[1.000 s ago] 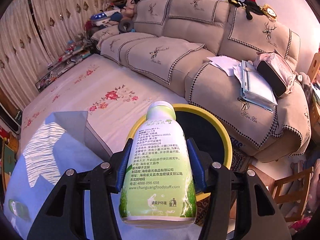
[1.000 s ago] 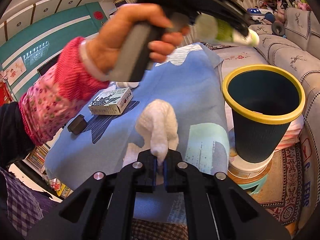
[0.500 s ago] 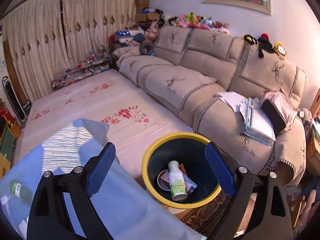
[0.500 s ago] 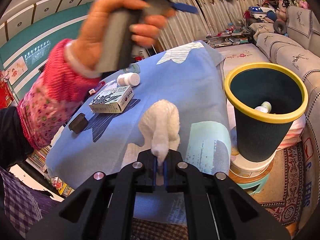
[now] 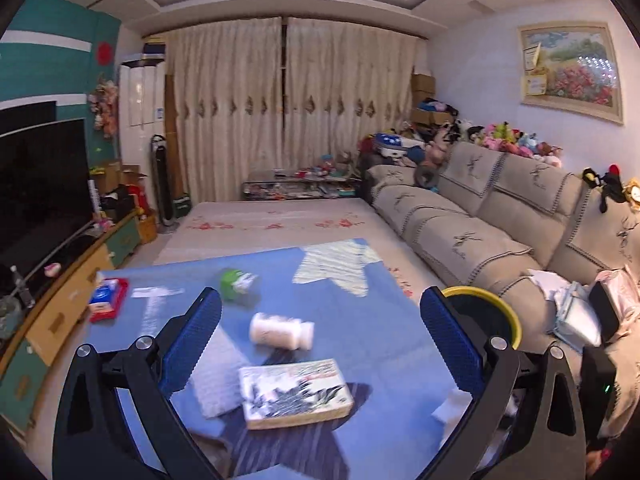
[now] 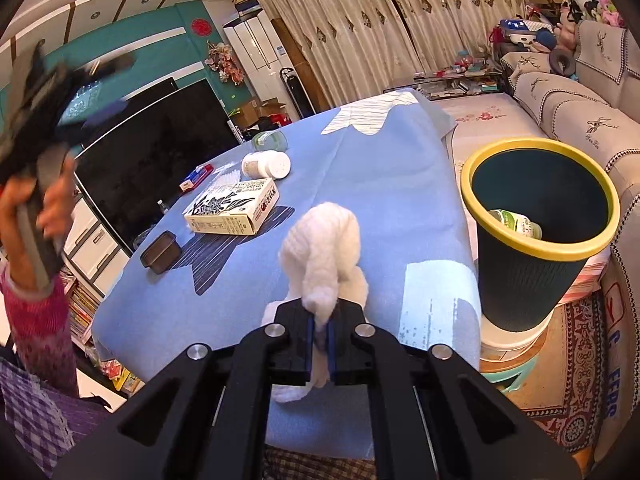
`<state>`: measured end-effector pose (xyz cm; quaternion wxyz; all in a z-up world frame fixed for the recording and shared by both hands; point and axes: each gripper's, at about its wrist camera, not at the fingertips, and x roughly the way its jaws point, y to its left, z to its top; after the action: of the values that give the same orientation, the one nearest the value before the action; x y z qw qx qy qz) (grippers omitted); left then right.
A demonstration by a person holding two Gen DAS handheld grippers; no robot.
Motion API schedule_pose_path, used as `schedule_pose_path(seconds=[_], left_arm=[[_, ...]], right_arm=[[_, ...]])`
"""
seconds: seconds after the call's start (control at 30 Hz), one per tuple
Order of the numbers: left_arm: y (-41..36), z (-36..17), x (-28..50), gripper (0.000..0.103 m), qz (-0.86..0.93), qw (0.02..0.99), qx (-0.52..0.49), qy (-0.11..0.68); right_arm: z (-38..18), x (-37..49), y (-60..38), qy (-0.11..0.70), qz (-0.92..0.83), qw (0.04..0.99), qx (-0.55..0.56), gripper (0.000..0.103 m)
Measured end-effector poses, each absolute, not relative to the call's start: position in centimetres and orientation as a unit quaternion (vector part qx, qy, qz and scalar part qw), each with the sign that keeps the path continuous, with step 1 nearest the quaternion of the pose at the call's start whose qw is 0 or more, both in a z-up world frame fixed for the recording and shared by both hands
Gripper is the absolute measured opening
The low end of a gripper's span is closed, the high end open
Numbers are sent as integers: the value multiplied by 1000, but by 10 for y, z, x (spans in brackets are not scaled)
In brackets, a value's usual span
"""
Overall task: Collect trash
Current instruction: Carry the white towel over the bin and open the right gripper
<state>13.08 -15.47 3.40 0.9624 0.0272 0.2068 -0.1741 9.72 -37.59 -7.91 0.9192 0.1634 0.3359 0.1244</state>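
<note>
Blue cloth covers the table [image 5: 360, 320] as my left gripper [image 5: 320, 340] hangs over it, its jaws opening wide with nothing between them. From the left wrist I count three pieces of trash lying ahead: one white pill bottle [image 5: 280, 330] on its side, one printed carton [image 5: 294, 392] nearer me, and one green-and-white container [image 5: 236, 282] farther off, blurred. A red-and-blue packet [image 5: 107, 298] lies at the table's left edge. The yellow-rimmed bin [image 5: 504, 308] peeks past my right finger.

From the right wrist, my right gripper [image 6: 320, 338] is clamped on one white crumpled cloth [image 6: 324, 252] resting on the table, just beside the bin [image 6: 536, 240]. One green-labelled bottle [image 6: 516, 222] already lies inside. One small dark tray [image 6: 160, 257] sits near the carton [image 6: 232, 210]. By my reckoning, one item is binned and most remain.
</note>
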Motion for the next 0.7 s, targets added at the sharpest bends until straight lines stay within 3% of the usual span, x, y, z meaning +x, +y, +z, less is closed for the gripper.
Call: schedule_pose_path(seconds=[0.3, 0.5, 0.7], left_arm=[[-56, -6, 88, 98, -85, 967, 11, 240], [-44, -24, 89, 98, -76, 963, -11, 256], [-54, -26, 94, 98, -81, 962, -14, 260]], right_arm=[[-41, 114, -398, 302, 69, 940, 145, 5], [-11, 143, -435, 271, 3, 954, 129, 5], [-20, 184, -479, 288, -65, 946, 132, 6]])
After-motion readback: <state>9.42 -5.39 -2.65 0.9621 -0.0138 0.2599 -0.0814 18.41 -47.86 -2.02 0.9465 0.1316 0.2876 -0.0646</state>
